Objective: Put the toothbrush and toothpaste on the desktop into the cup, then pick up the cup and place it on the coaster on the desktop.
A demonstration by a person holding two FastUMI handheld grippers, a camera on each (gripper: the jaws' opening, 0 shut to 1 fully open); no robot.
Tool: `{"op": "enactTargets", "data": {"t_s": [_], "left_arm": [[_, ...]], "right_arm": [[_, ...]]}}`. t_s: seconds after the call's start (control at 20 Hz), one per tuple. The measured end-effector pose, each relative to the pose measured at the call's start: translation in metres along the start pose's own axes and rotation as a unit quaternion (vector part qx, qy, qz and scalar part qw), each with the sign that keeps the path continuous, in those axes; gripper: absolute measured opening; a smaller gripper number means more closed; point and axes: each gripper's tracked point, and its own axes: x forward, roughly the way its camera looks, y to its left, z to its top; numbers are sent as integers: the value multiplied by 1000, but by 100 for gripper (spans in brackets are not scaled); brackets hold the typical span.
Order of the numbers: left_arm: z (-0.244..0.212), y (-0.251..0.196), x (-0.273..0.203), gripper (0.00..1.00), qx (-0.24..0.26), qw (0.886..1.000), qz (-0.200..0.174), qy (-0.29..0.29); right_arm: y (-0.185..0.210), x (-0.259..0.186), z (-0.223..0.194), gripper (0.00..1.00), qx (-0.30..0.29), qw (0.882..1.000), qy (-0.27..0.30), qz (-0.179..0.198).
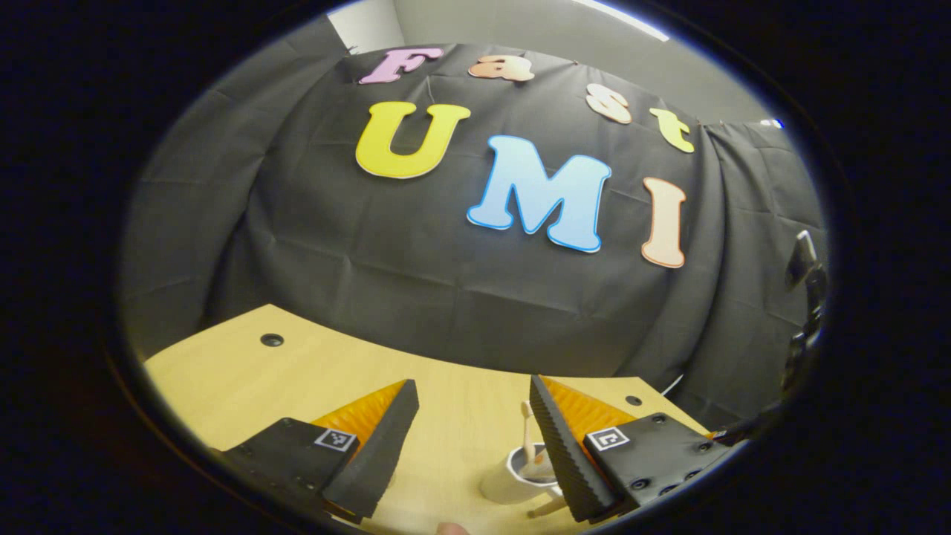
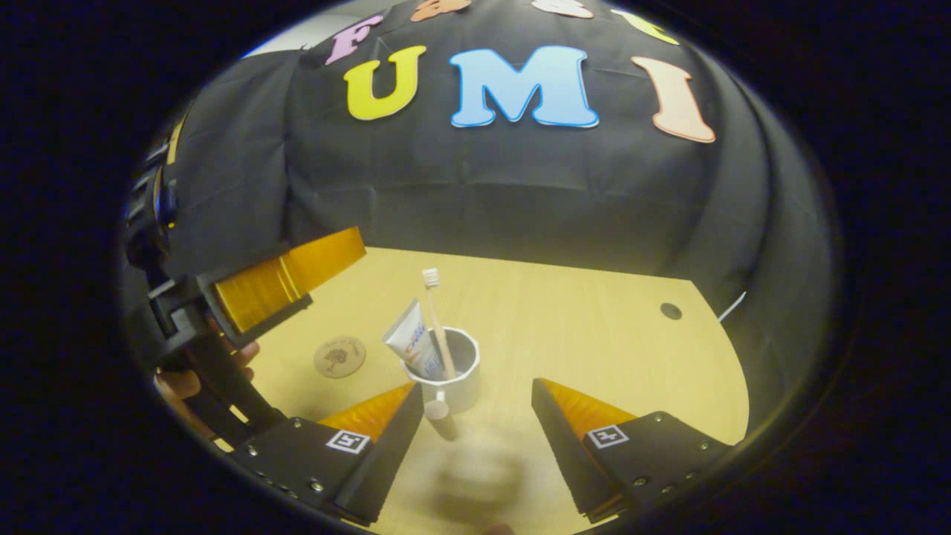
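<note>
toothbrush (image 2: 433, 319), toothpaste (image 2: 411, 338) upright in cup (image 2: 455, 383) on desk (image 2: 565, 334) | coaster (image 2: 339, 356) left, apart | left gripper (image 1: 474, 446), right gripper (image 2: 475, 438) fingers spread, empty

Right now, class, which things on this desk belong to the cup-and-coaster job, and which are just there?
Part of the job:
toothbrush, standing in the cup
toothpaste, in the cup
cup
coaster, bare, left of the cup
right gripper, open near the cup

Just there:
desk
cable hole

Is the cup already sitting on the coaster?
No. In the right gripper view the cup, holding the toothbrush and toothpaste, stands on the desktop apart from the coaster.
</note>
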Motion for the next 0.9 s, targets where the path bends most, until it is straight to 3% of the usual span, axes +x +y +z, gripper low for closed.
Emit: {"op": "enactTargets", "data": {"t_s": [0.1,0.25,0.9], "left_arm": [[2,10,-9,100,0,1000,5,3],[0,26,-17,96,4,1000,14,13],[-22,77,-45,96,-3,997,54,59]], "right_arm": [[9,13,-7,90,-21,999,27,6],[17,31,-18,90,-39,997,60,6],[23,72,-60,90,-37,976,216,2]]}}
